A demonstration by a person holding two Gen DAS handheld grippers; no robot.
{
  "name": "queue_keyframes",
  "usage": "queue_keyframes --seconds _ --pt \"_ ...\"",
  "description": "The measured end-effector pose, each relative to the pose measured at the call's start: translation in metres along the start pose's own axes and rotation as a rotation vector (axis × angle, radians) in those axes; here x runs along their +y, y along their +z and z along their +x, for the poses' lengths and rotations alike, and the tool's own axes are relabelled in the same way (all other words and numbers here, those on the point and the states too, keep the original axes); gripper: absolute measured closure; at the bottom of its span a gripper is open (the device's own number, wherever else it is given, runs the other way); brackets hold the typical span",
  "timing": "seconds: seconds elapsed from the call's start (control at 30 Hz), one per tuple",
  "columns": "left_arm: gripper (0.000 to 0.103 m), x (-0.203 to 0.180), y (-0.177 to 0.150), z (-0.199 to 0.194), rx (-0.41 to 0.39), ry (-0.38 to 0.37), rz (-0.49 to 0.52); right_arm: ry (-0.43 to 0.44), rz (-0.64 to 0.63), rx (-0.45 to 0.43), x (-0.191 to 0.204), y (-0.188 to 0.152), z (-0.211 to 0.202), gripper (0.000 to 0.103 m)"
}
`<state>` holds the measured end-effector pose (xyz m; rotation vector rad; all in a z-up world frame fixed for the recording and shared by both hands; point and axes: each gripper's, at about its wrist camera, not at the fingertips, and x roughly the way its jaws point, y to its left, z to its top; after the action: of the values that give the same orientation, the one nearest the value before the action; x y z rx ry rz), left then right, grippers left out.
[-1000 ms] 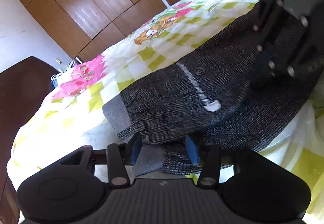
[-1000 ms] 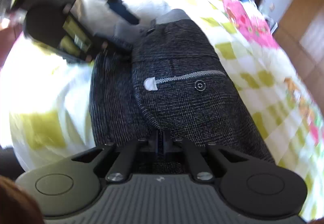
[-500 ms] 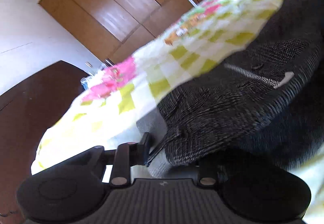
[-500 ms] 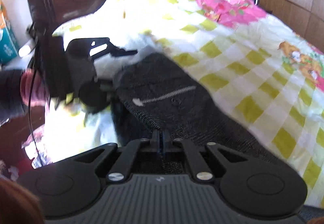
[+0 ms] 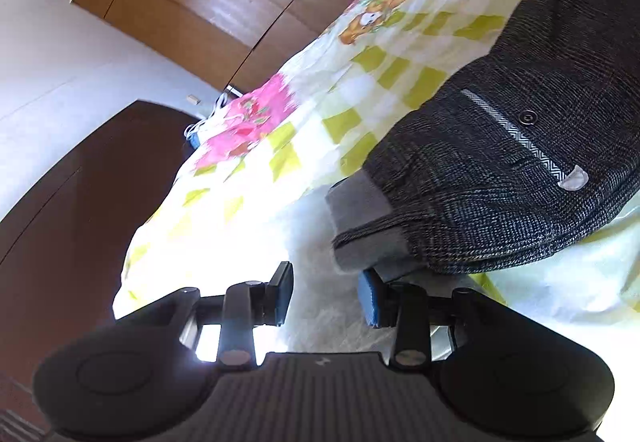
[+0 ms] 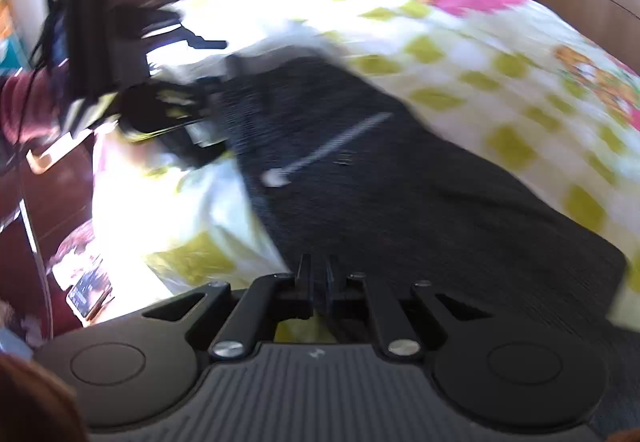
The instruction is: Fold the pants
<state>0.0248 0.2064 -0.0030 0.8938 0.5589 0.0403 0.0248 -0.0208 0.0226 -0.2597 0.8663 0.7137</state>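
Opening over bare sheet, the left gripper [image 5: 325, 292] has nothing between its blue pads [image 5: 367, 298]; only pale bedspread [image 5: 256, 210] shows in the gap. Just beyond its right-hand pad lies the waistband end of the pants [image 5: 520, 178], a dark grey woven pair resting on the bed near its edge. Whether that pad touches the grey lining at the waistband cannot be told. A back pocket with a striped welt, a dark button [image 5: 529, 117] and a small white tab [image 5: 573, 178] faces up. The cloth runs away from this gripper toward the far right of the bed.

The right gripper [image 6: 319, 278] has its jaws almost together, with only a thin slit between them. Dark fabric of the pants [image 6: 400, 194] lies directly ahead of and beneath the tips, but blur hides whether any of it is pinched. From there the pants stretch across the yellow-checked, flower-printed bedspread [image 6: 460, 54] toward the left gripper [image 6: 188, 82], which sits at their far end. Beyond the bed stand a brown wooden wardrobe [image 5: 208, 2] and a dark headboard [image 5: 72, 210].
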Motion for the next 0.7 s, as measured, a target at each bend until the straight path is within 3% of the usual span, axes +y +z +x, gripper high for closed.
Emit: queue_keyframes --seconds 0.1,0.17,0.3,0.53,0.7 --pt "0.053 0.01 0.009 -0.012 0.011 0.009 -0.057 -0.119 0.131 -0.023 -0.045 -0.018 -0.034 0.095" --pt "0.053 0.01 0.024 -0.024 -0.029 -0.004 -0.083 -0.208 0.243 -0.033 -0.081 -0.035 -0.055 0.094" --pt "0.053 -0.015 0.077 -0.034 -0.131 -0.121 -0.087 -0.373 0.488 -0.056 -0.156 -0.071 -0.092 0.091" --pt "0.053 -0.103 0.185 -0.032 -0.282 -0.476 -0.133 -0.564 0.756 -0.184 -0.288 -0.123 -0.132 0.086" --pt "0.053 -0.164 0.244 -0.032 -0.35 -0.638 -0.118 -0.645 0.852 -0.279 -0.368 -0.14 -0.144 0.083"
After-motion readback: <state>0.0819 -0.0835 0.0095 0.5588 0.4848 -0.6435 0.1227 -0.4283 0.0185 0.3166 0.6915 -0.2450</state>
